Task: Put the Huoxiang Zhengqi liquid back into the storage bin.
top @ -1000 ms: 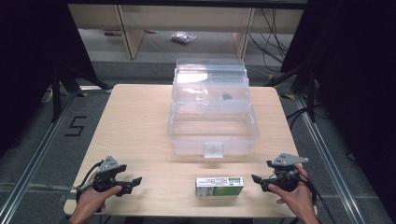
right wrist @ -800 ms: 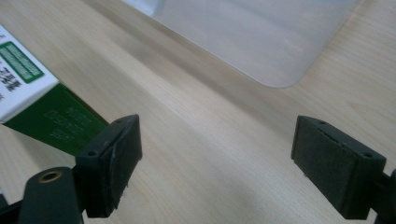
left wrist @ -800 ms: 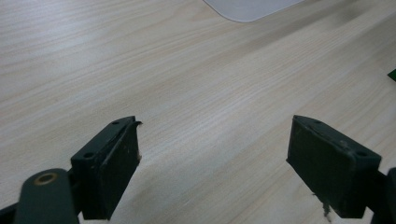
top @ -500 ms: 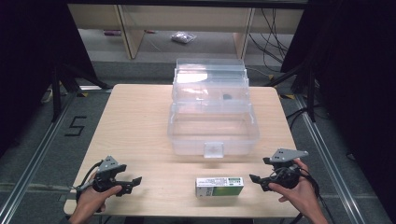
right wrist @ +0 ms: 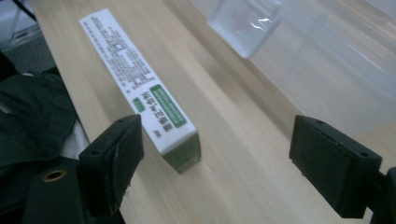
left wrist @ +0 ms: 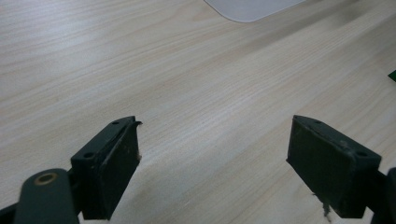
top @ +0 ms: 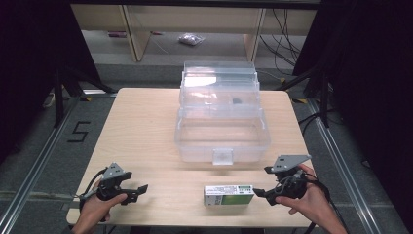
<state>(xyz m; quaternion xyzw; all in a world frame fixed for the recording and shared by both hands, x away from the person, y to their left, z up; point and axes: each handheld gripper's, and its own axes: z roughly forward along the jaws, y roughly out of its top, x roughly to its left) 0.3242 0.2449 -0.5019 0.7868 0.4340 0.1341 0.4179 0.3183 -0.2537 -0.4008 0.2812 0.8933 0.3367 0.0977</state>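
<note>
light wooden table (top: 146,122) at centre frame, grey floor (top: 44,141) around it with a "5" marking (top: 78,132) at left, metal rails along both sides, pale shelving unit (top: 131,24) at top, dark curtains at upper left and right, cables (top: 287,24) at upper right

This looks like a lab or test bay set up for recording. A plain light-wood table (top: 146,126) stands on grey floor tiles between metal rails (top: 29,180), with a number 5 (top: 80,132) marked on the floor off its left edge. Black curtains (top: 34,58) hang on both sides, loose cables (top: 287,29) trail beyond the far edge, and bare wooden shelving (top: 141,24) stands behind.
</note>
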